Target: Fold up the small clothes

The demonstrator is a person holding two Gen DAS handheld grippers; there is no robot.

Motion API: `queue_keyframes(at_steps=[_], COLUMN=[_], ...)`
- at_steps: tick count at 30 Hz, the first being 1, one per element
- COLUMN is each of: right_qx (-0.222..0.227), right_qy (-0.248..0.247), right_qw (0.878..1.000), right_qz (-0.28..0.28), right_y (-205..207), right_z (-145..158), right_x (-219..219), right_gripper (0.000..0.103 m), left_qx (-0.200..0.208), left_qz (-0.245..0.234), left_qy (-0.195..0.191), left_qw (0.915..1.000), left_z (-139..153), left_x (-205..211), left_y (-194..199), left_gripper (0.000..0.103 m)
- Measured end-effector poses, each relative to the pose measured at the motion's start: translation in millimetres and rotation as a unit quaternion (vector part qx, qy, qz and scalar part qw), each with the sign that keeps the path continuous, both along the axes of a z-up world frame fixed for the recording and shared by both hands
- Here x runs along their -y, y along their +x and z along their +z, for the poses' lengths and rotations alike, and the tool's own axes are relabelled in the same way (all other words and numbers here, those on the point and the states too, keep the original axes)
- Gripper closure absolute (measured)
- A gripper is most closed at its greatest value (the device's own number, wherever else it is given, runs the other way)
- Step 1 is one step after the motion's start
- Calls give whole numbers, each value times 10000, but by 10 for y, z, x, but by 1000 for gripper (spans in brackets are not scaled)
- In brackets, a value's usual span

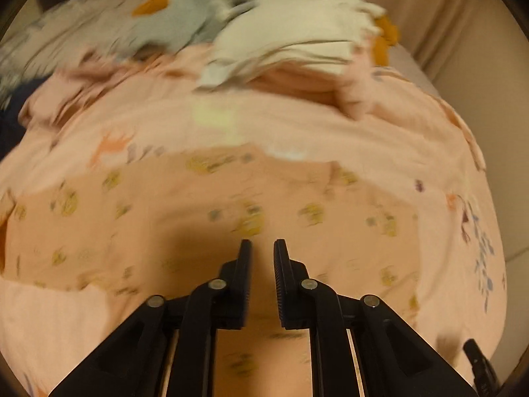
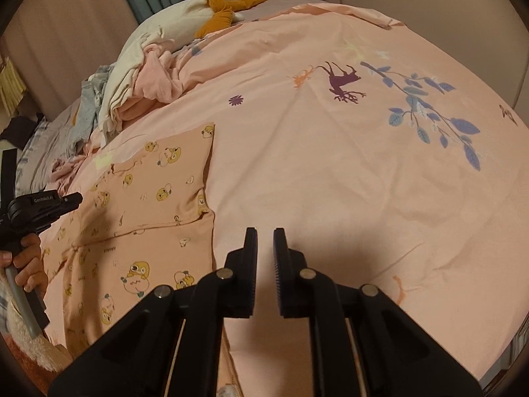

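A small peach garment with yellow cartoon prints (image 2: 145, 218) lies flat and partly folded on the pink bedsheet (image 2: 330, 172), left of my right gripper (image 2: 265, 231). The right gripper hovers over bare sheet just past the garment's right edge, jaws slightly apart and empty. In the blurred left wrist view, my left gripper (image 1: 263, 243) hovers over the same garment (image 1: 165, 205), jaws slightly apart and empty. The left gripper also shows in the right wrist view (image 2: 71, 200), held by a hand at the garment's left edge.
A heap of unfolded clothes, cream (image 2: 132, 66), pink (image 2: 158, 82), grey (image 2: 87, 112) and mustard (image 2: 228, 10), lies at the far left of the bed. It shows in the left wrist view at the top (image 1: 281, 39). Beige curtains (image 2: 429, 0) hang behind the bed.
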State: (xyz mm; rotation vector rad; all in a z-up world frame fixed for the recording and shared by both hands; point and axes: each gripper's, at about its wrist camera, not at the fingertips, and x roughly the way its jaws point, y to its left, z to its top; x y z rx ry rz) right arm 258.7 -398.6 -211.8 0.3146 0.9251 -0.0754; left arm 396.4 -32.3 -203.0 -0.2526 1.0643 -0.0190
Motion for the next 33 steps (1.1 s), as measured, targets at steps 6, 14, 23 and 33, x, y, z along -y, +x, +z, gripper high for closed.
queue_keyframes(at_steps=[6, 14, 23, 33], right_qx=[-105, -397, -609, -658], right_qy=[289, 502, 400, 231], right_qw=[9994, 9965, 9934, 9933], right_qz=[169, 540, 888, 917], right_y=[-9, 123, 187, 212], right_z=[-29, -131, -182, -171], right_x=[-81, -540, -898, -949], right_gripper=[88, 79, 75, 74], left_qx=[143, -6, 24, -559], left_qz=[1146, 2106, 1994, 2404], left_qy=[366, -807, -658, 1052], left_qw=[9926, 9742, 9777, 9633], left_z=[84, 3, -181, -522], left_x=[-1223, -2828, -3038, -2954], left_y=[-278, -738, -810, -507], left_gripper=[59, 50, 50, 64])
